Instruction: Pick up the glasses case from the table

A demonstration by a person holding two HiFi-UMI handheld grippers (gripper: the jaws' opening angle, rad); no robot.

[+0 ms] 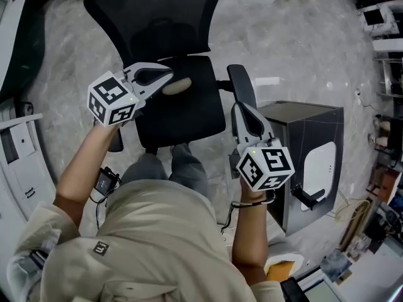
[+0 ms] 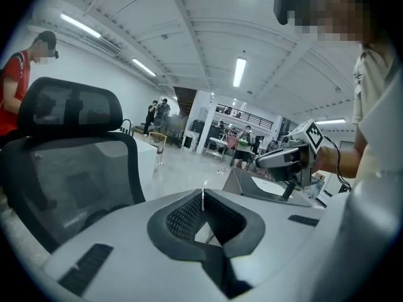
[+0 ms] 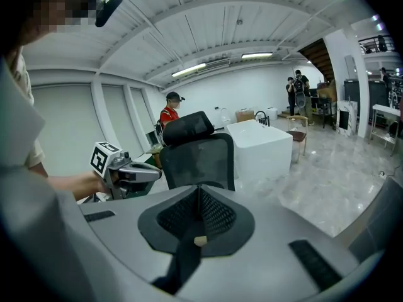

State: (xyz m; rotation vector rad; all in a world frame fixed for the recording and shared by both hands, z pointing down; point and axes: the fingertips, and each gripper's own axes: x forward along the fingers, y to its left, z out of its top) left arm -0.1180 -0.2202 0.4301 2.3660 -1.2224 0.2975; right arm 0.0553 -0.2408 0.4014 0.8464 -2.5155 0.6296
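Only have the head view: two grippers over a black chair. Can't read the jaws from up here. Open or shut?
Observer: On the left gripper, its own view shows the jaws together with nothing between them.
Operator: And the right?
Observer: The right gripper is the same: jaws together, empty.
Operator: What's past the chair?
Observer: In the right gripper view, a white counter stands behind the chair, on the far side of its backrest.
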